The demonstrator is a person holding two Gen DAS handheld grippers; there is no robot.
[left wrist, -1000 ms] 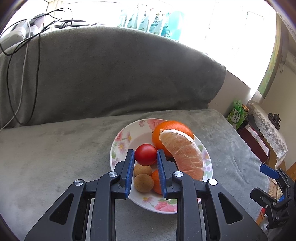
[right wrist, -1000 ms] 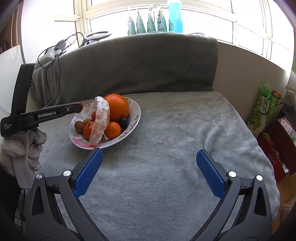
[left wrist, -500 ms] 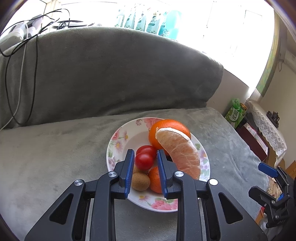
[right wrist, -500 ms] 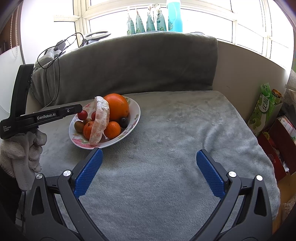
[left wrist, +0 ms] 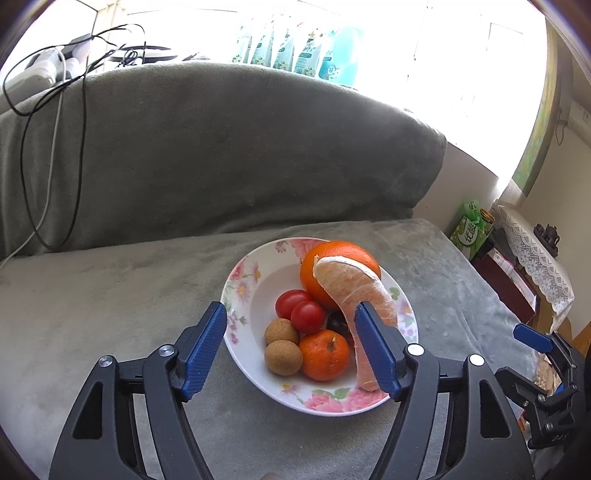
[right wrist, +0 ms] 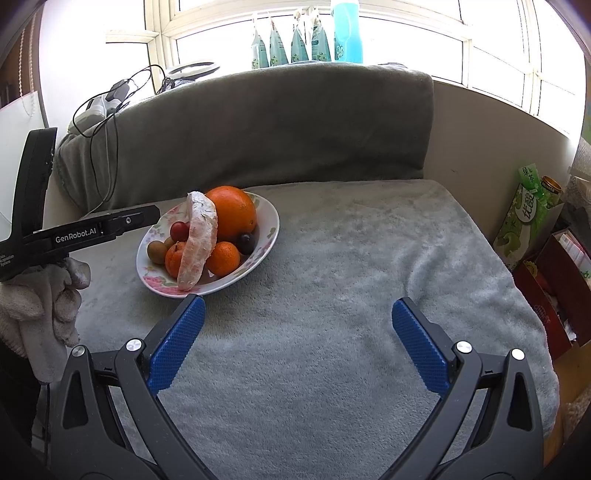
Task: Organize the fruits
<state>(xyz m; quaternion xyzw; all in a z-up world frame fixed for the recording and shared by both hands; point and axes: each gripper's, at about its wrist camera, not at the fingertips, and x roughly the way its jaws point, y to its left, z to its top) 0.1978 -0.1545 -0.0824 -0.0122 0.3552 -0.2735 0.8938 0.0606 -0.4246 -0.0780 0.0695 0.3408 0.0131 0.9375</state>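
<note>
A grey plush sofa (right wrist: 332,295) fills the room, its thick backrest (left wrist: 221,155) standing under a bright, overexposed window (right wrist: 406,48) whose sill carries teal pouches (right wrist: 288,44) and a blue bottle (right wrist: 345,29). Black and white cables (left wrist: 48,147) trail down the backrest at the left. At the right, beside a pale wall (right wrist: 480,140), a green carton (right wrist: 524,218) and a lace-covered stand (left wrist: 535,258) catch the daylight.

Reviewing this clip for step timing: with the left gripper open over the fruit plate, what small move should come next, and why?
Probably lift the left gripper back and away from the plate. Its jaws have just been opening and nothing is between them; the cherry tomato rests in the plate beside the other one. The right gripper hangs open over bare blanket.
</note>
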